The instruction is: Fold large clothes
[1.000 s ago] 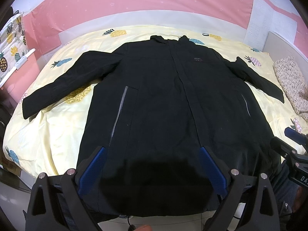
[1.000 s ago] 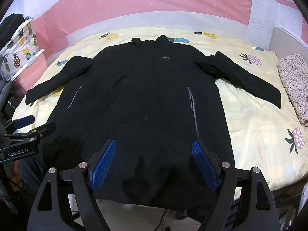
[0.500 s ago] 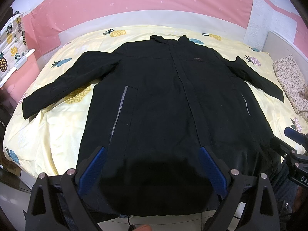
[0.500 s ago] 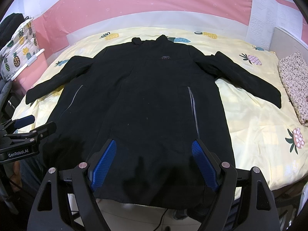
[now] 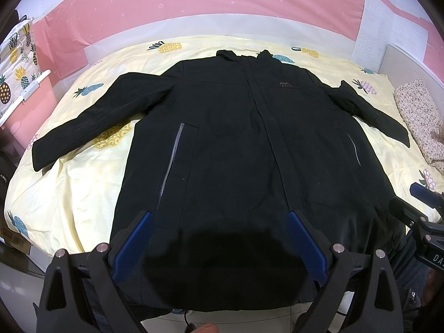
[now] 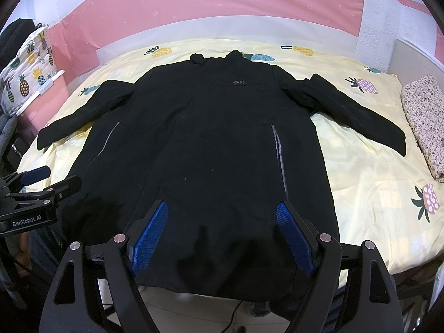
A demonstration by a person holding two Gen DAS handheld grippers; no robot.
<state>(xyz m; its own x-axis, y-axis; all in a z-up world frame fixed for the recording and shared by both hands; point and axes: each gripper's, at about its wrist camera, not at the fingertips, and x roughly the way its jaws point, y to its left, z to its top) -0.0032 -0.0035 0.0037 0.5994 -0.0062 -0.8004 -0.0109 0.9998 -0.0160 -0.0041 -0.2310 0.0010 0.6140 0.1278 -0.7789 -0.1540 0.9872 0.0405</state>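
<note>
A large black jacket (image 5: 238, 138) lies flat and front-up on the bed, collar at the far side, both sleeves spread outward, hem hanging over the near edge. In the right wrist view the same jacket (image 6: 216, 144) fills the middle. My left gripper (image 5: 219, 217) hovers open above the hem, blue pads wide apart, holding nothing. My right gripper (image 6: 222, 208) is likewise open over the hem, a little to the right. Each gripper shows at the other view's edge: the right gripper (image 5: 416, 208) and the left gripper (image 6: 52, 177).
The bed carries a yellow pineapple-print sheet (image 5: 83, 172). A floral pillow (image 6: 424, 122) lies at the right side. A pink wall (image 5: 194, 2) stands behind the bed, and a pineapple-print cloth (image 6: 30, 55) hangs at the left. A cable (image 6: 236, 309) runs on the floor below the hem.
</note>
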